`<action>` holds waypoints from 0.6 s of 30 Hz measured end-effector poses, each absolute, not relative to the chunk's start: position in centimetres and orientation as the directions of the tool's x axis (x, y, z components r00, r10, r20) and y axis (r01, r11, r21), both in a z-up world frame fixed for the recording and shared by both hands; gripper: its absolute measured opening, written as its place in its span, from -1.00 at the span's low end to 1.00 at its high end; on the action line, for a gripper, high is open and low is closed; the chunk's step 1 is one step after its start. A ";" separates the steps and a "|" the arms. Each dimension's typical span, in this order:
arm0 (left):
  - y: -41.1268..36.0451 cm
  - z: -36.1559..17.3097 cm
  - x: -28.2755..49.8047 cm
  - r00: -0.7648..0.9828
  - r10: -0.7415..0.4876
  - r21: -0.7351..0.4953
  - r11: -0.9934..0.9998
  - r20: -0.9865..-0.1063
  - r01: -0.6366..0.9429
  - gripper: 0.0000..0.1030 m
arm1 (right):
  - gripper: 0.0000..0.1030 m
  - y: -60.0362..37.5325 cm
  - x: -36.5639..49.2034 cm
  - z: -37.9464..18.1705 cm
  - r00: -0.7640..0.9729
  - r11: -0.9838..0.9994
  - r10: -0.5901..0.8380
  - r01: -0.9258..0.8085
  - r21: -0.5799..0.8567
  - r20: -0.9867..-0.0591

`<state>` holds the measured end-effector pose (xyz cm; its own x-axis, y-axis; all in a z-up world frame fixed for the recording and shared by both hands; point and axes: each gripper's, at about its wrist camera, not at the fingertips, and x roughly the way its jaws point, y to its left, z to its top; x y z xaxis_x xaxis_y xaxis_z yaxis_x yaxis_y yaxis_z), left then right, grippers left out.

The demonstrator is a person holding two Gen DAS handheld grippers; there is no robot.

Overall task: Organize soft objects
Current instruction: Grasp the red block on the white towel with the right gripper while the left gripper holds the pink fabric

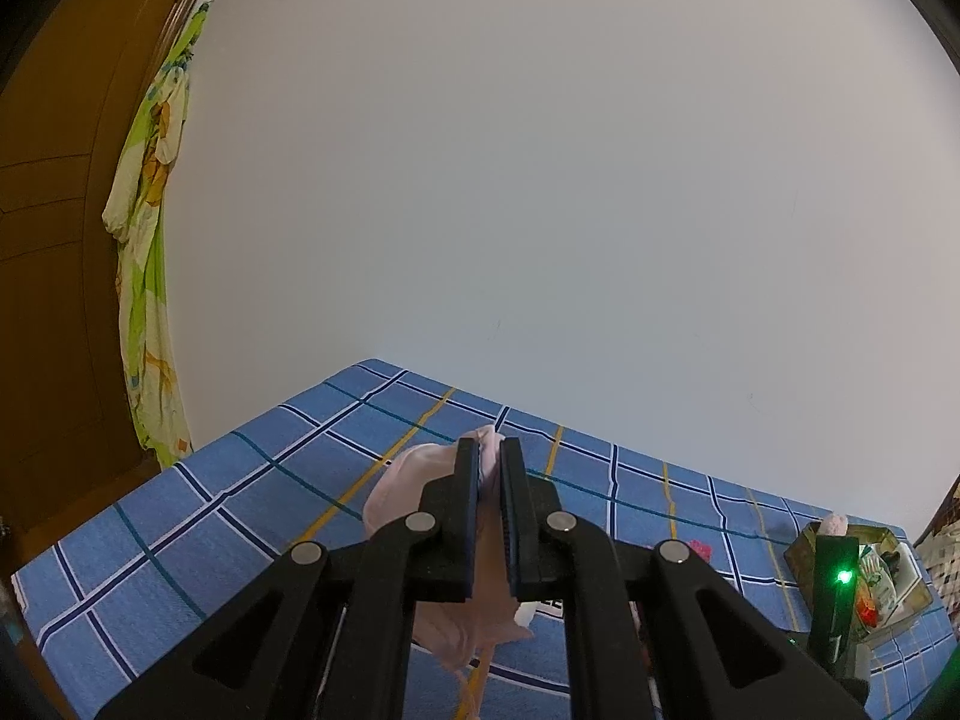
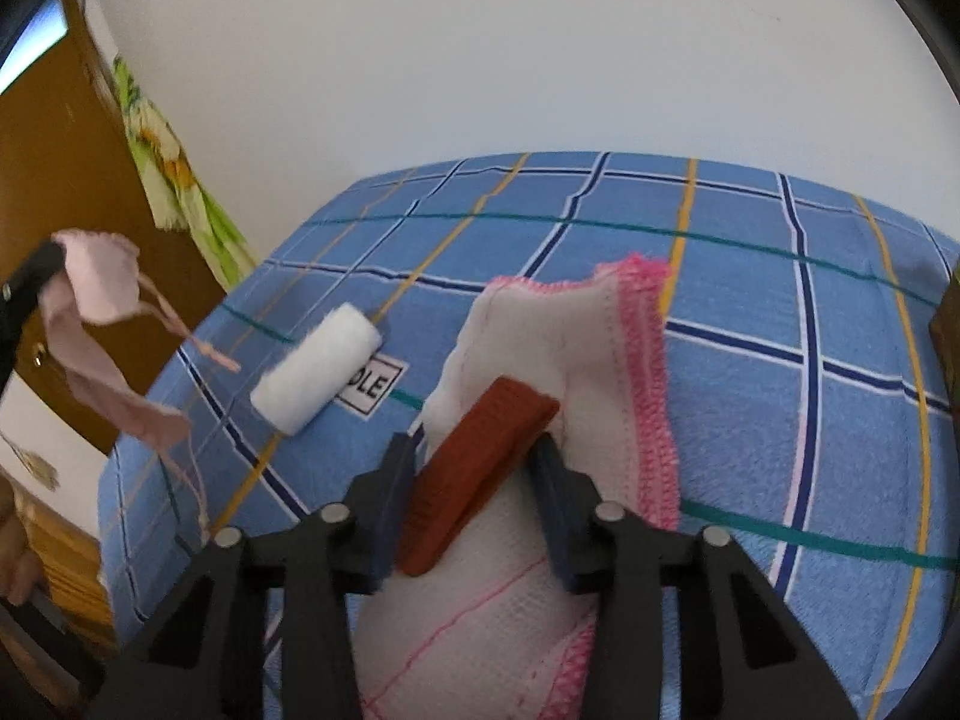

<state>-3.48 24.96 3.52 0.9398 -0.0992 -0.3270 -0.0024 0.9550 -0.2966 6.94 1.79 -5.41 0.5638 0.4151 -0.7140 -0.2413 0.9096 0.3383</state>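
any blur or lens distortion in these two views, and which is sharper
Left wrist view: sharp, with the left gripper and pink cloth crisp; fisheye bends the bedspread lines and darkens the corners. Right wrist view: softer, with motion smear on the white roll, the right gripper fingers and the pink pouch; the bedspread edge bows strongly.

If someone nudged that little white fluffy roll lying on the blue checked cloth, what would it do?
The white fluffy roll would probably trundle sideways, since it lies on its round side on the blue checked cloth. It looks soft and light, so a pinch would likely squash it, and the fuzzy cloth may slow it.
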 end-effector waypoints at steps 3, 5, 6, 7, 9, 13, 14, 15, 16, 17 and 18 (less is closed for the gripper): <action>24.9 3.5 -3.6 0.940 -0.103 -0.302 0.953 -0.325 0.001 -0.85 | -0.61 1.7 6.1 -4.3 0.619 0.921 0.389 -0.267 0.282 -0.682; 24.8 3.6 -3.7 0.941 -0.103 -0.300 0.954 -0.323 0.001 -0.85 | -0.74 0.7 5.1 -3.0 0.663 0.901 0.433 -0.300 0.314 -0.611; 24.7 3.6 -3.7 0.941 -0.104 -0.299 0.954 -0.322 0.003 -0.85 | -0.76 0.2 4.5 -2.0 0.694 0.890 0.452 -0.311 0.333 -0.561; 24.5 3.6 -3.7 0.941 -0.104 -0.297 0.955 -0.322 0.004 -0.85 | -0.76 -0.2 3.8 -1.0 0.725 0.892 0.446 -0.312 0.328 -0.524; 24.3 3.6 -3.7 0.940 -0.104 -0.292 0.956 -0.326 0.005 -0.85 | -0.76 -0.5 3.3 0.1 0.752 0.898 0.433 -0.311 0.312 -0.496; 23.9 3.7 -4.0 0.939 -0.114 -0.293 0.956 -0.325 0.015 -0.85 | -0.77 -2.1 3.3 0.3 0.757 0.885 0.442 -0.280 0.371 -0.481; 23.7 3.9 -4.1 0.940 -0.113 -0.287 0.958 -0.323 0.017 -0.85 | -0.77 -2.3 3.3 0.6 0.763 0.883 0.441 -0.273 0.383 -0.472; 23.5 4.0 -4.2 0.940 -0.112 -0.282 0.959 -0.322 0.018 -0.85 | -0.77 -2.9 3.0 1.0 0.775 0.880 0.438 -0.266 0.393 -0.456; 23.3 4.1 -4.3 0.940 -0.115 -0.280 0.960 -0.321 0.022 -0.85 | -0.77 -3.5 2.7 1.6 0.788 0.879 0.433 -0.259 0.401 -0.438; 23.1 4.3 -4.3 0.940 -0.119 -0.279 0.960 -0.319 0.027 -0.85 | -0.77 -3.5 2.6 1.8 0.795 0.877 0.431 -0.257 0.406 -0.427; 22.6 4.5 -4.5 0.940 -0.123 -0.275 0.961 -0.317 0.034 -0.85 | -0.77 -4.1 2.2 2.2 0.805 0.875 0.428 -0.255 0.411 -0.411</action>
<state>-4.46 22.64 4.47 0.9404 -0.1235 -0.3167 0.0336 0.9609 -0.2749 2.19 -4.13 2.22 0.8047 0.4282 -0.4112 -0.2554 0.8750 0.4112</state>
